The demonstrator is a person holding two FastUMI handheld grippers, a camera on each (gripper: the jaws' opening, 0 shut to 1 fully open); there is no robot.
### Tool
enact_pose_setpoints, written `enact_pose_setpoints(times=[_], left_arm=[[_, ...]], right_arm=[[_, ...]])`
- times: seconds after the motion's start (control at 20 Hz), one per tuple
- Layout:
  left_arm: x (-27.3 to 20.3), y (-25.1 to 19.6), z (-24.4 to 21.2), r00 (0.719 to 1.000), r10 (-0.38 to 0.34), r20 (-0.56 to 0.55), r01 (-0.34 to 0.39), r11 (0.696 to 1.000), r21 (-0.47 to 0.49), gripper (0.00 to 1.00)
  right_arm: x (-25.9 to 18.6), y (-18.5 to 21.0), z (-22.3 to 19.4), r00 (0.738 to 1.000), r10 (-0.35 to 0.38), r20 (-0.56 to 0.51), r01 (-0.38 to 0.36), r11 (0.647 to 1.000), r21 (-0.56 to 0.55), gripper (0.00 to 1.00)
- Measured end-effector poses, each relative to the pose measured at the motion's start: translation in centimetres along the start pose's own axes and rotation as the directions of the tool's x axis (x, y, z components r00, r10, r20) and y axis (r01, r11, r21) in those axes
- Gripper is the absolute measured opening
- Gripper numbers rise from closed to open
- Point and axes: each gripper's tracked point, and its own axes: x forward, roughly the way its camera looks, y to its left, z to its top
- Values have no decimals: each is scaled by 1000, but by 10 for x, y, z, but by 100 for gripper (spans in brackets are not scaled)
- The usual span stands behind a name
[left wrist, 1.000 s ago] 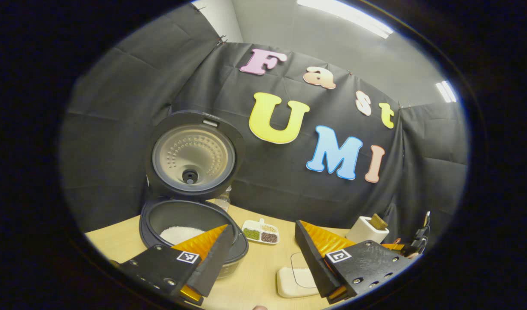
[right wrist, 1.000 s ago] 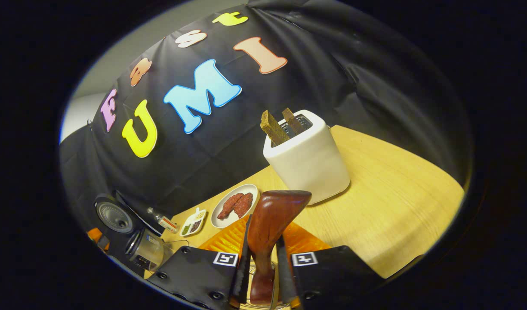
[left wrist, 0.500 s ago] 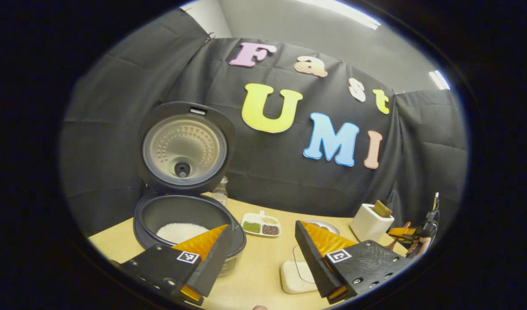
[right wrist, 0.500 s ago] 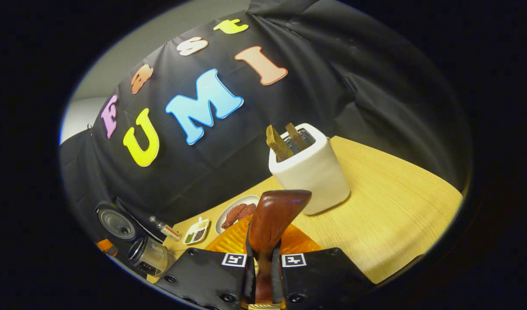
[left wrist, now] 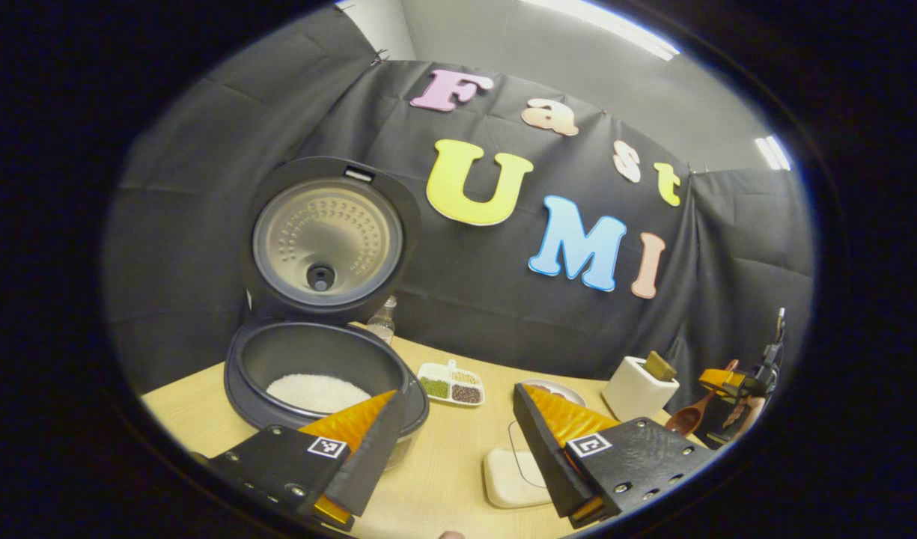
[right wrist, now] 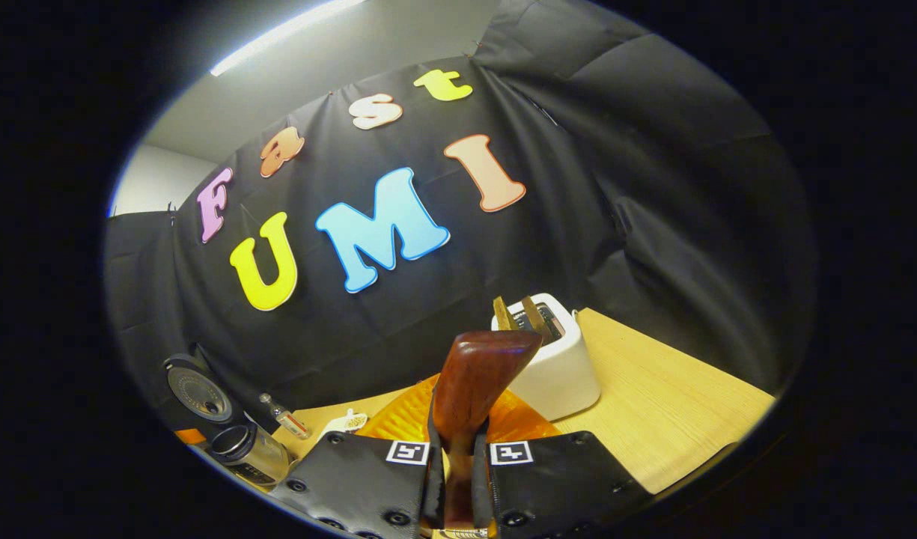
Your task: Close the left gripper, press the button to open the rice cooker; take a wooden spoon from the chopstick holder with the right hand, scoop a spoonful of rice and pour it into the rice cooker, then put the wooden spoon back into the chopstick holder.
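The rice cooker [left wrist: 320,374] stands open at the left of the table, lid [left wrist: 327,239] upright and white rice [left wrist: 316,391] in its pot. My left gripper [left wrist: 456,395] is open in front of it, with nothing between its fingers. My right gripper [right wrist: 459,438] is shut on the handle of the wooden spoon [right wrist: 473,378], which sticks up between its fingers. From the left gripper view, the right gripper [left wrist: 727,380] hangs at the far right with the spoon's bowl [left wrist: 685,421] below it. The cooker [right wrist: 237,445] sits low left in the right gripper view.
A white toaster [right wrist: 559,374] with two slices stands on the wooden table [right wrist: 675,404] just beyond the spoon. A divided dish of seeds [left wrist: 451,383], a plate [left wrist: 561,389], a small bottle [left wrist: 383,322] and a pale rounded block [left wrist: 510,479] lie mid-table.
My right gripper shut on the spoon handle, then rose and tipped back, so the toaster dropped lower in its view. The spoon's bowl now hangs free. My left gripper stayed open.
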Motion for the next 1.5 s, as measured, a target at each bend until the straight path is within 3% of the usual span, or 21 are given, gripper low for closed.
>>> enact_pose_setpoints(times=[0.2, 0.35, 0.6, 0.75, 1.05, 1.25, 1.5], left_arm=[[-9, 7, -13, 999, -4, -36, 5, 1000, 29, 91], [-15, 9, -5, 1000, 11, 5, -12, 996, 90, 91], [-18, -15, -4, 997, -71, 8, 70, 996, 48, 90], [-17, -10, -3, 998, -68, 12, 67, 996, 55, 90], [-17, -3, -15, 995, -96, -19, 96, 995, -11, 91], [-20, 13, -18, 997, -78, -24, 77, 996, -35, 90], [-21, 30, -21, 999, -48, -26, 47, 998, -40, 91]], right_arm=[[-6, 39, 4, 997, 80, 4, -80, 997, 14, 16], [-7, 76, -3, 987, 157, -20, -156, 987, 22, 15], [-3, 124, -25, 969, 237, -69, -238, 971, 0, 16], [1, 148, -43, 956, 273, -108, -276, 961, -20, 15], [17, 180, -85, 944, 278, -176, -299, 948, -111, 15], [29, 188, -118, 945, 236, -225, -284, 934, -216, 16], [37, 194, -153, 949, 162, -270, -269, 862, -429, 16]])
